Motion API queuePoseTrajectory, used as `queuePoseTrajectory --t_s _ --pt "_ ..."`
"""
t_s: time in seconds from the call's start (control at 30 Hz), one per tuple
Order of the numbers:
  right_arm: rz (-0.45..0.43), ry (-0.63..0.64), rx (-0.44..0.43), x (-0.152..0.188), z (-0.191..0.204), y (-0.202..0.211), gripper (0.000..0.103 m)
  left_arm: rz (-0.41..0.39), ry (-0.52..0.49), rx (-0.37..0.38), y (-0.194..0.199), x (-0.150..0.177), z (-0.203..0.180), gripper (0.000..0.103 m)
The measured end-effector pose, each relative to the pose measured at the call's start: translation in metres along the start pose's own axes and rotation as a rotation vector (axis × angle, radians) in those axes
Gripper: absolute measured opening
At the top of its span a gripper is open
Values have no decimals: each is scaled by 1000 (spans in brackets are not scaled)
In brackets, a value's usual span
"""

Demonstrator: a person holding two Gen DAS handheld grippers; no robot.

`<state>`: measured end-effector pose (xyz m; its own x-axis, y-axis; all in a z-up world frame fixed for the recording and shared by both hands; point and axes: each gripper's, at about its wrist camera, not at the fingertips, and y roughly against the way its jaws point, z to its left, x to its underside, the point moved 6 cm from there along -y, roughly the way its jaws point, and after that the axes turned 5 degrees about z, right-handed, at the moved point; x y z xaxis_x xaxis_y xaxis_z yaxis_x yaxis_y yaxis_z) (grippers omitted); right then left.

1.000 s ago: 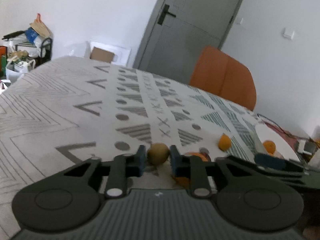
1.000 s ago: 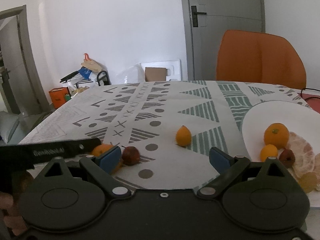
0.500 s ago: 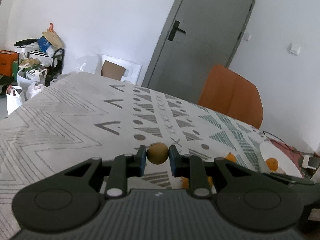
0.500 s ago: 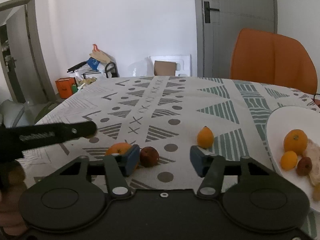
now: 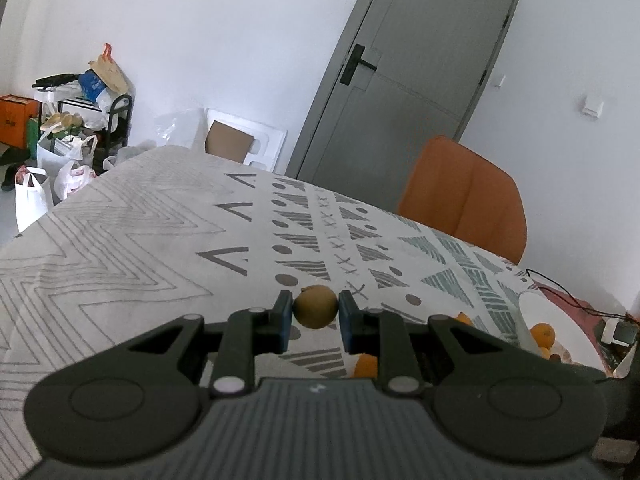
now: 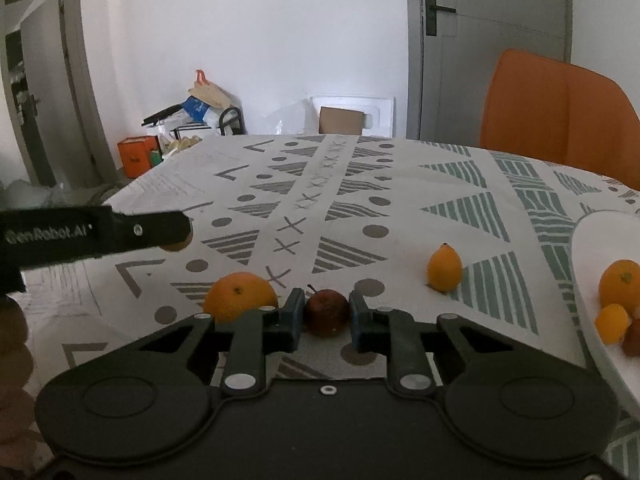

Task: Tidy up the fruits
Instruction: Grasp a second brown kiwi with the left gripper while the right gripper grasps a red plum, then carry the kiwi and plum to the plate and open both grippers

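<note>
My left gripper [image 5: 315, 311] is shut on a small brown-green round fruit [image 5: 315, 306], held above the patterned tablecloth [image 5: 152, 236]. My right gripper [image 6: 325, 311] is shut on a small dark red fruit with a stem [image 6: 326, 312] that rests on the cloth. Just left of it lies an orange [image 6: 239, 296], and a small oval orange fruit [image 6: 444, 268] stands farther right. The white plate [image 6: 588, 240] at the right edge holds an orange [image 6: 620, 280] and smaller fruits. The left gripper's side shows as a black bar [image 6: 92, 234] at the left of the right wrist view.
An orange chair [image 6: 560, 116] stands behind the table's far right side, before a grey door [image 5: 404, 92]. Bags and a rack [image 5: 76, 120] crowd the floor at the far left. A cable and a small device [image 5: 616, 330] lie by the plate.
My right gripper's jaws went from wide open to closed on the dark red fruit. My left gripper, still holding its fruit, rose a little off the cloth.
</note>
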<state>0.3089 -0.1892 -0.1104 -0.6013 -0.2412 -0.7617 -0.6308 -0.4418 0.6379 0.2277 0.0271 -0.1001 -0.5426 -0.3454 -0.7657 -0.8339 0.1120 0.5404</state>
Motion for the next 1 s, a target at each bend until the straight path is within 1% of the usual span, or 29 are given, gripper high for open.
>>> queuePoseTrajectory --t_s 0.17,0.27,0.33,0.5,0.63,0.77,1.0 --pt "-17 2 11 -3 -4 14 22 -6 -13 -3 1 0 -1 23" --pt "-29 -10 20 -2 -8 24 22 -34 -37 -21 6 -1 -5 23" --pt "-42 -18 28 -2 -12 31 22 -37 -32 -5 8 -2 -8 23" --pt "-80 -47 47 -5 -29 48 22 -31 -45 0 13 -5 -20 23" --pt "-114 -88 58 -4 -46 62 22 -44 -93 -2 20 -6 -38 23" --pt "-144 -122 68 -4 -63 71 22 -41 -140 13 23 -4 -60 23" --pt "-183 -151 78 -4 -85 83 22 -48 -191 32 24 -3 -91 23"
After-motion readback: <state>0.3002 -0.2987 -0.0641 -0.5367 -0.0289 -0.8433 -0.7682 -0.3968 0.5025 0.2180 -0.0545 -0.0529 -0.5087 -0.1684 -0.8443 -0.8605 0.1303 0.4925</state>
